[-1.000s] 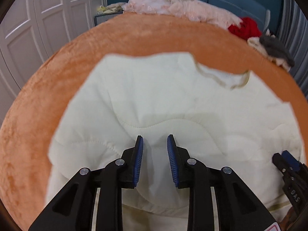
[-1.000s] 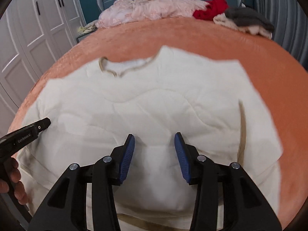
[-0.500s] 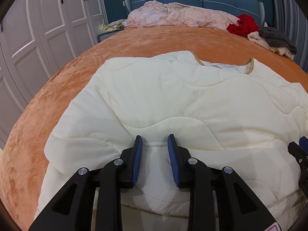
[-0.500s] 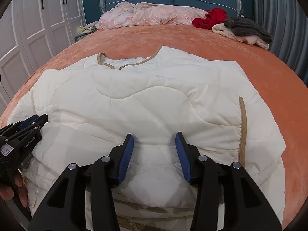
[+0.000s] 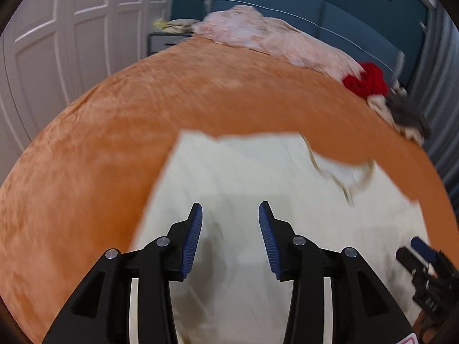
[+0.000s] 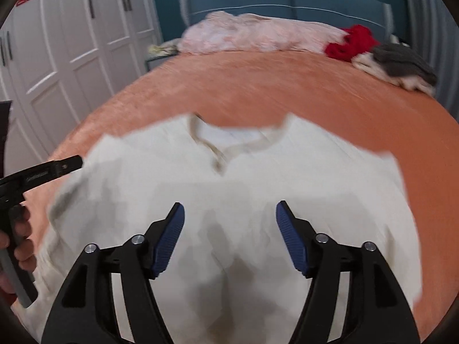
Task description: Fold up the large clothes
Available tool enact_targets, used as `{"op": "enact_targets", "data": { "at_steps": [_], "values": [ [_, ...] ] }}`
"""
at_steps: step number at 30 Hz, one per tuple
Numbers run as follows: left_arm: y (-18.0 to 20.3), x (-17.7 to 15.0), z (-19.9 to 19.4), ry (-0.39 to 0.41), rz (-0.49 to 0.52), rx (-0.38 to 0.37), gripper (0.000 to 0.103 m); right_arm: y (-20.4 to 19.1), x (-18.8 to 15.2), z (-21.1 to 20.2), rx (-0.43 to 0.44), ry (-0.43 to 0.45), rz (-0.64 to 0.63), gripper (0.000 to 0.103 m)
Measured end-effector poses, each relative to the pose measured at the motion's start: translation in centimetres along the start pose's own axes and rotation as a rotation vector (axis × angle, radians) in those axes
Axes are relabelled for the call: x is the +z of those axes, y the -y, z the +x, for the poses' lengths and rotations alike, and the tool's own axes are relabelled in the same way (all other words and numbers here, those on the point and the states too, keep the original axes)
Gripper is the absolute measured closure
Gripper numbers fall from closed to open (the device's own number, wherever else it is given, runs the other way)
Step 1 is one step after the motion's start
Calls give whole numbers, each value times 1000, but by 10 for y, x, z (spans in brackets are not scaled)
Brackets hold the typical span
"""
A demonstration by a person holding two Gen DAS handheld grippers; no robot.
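A large cream quilted jacket (image 5: pixel 258 189) lies spread on the orange bed, collar (image 6: pixel 226 149) pointing to the far side; it also shows in the right wrist view (image 6: pixel 287 177). My left gripper (image 5: pixel 230 240) is open and empty above the jacket's near left part. My right gripper (image 6: pixel 230 239) is open wide and empty above the jacket's near middle. The left gripper's tip shows in the right wrist view (image 6: pixel 57 167), and the right gripper shows at the left wrist view's right edge (image 5: pixel 424 272). Both views are blurred by motion.
The orange bed cover (image 5: pixel 114 143) surrounds the jacket. A pink blanket (image 6: pixel 258 35), a red garment (image 6: pixel 352 41) and a grey and cream pile (image 6: pixel 398 63) lie by the blue headboard. White wardrobe doors (image 6: pixel 71 43) stand to the left.
Both grippers have opened wider and pulled back and up from the jacket. The views now look farther across the bed, and both are blurred.
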State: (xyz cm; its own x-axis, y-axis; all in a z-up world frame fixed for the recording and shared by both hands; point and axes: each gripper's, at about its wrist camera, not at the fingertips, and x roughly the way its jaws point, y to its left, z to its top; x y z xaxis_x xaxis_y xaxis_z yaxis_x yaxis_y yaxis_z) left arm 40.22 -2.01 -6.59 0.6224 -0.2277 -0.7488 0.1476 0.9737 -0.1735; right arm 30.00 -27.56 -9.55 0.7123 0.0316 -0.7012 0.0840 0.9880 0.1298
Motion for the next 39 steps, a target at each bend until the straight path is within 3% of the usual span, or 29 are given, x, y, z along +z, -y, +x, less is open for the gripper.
{"op": "enact_targets", "data": {
  "at_steps": [3,7,12,14,15,17,20,24,29,32,37,39],
  "values": [
    [-9,33,23,-21,-37,21,63,-14,43,41,98,-15,44,37],
    [-6,59,64,-62,-58,11,63,-30,87,112,125,-99,118,37],
    [3,45,109,-94,16,82,63,-48,92,172,129,-230,121,37],
    [2,29,119,-68,50,104,62,-54,82,188,125,-275,73,52],
    [3,26,118,-48,54,108,62,-58,77,186,125,-247,48,55],
    [5,22,115,-20,70,119,61,-62,71,180,146,-206,21,85],
    [2,20,115,-2,61,114,61,-53,68,174,141,-150,65,95],
    [6,19,116,8,76,128,60,-38,63,176,116,-134,137,96],
    [12,18,120,12,103,164,60,-41,65,177,60,-122,111,98],
    [13,17,120,9,111,178,59,-39,69,159,7,-62,120,97],
    [18,27,110,-24,129,189,58,11,77,91,-12,75,212,86],
    [29,31,90,1,157,162,57,50,78,69,-50,94,246,75]
  ]
}}
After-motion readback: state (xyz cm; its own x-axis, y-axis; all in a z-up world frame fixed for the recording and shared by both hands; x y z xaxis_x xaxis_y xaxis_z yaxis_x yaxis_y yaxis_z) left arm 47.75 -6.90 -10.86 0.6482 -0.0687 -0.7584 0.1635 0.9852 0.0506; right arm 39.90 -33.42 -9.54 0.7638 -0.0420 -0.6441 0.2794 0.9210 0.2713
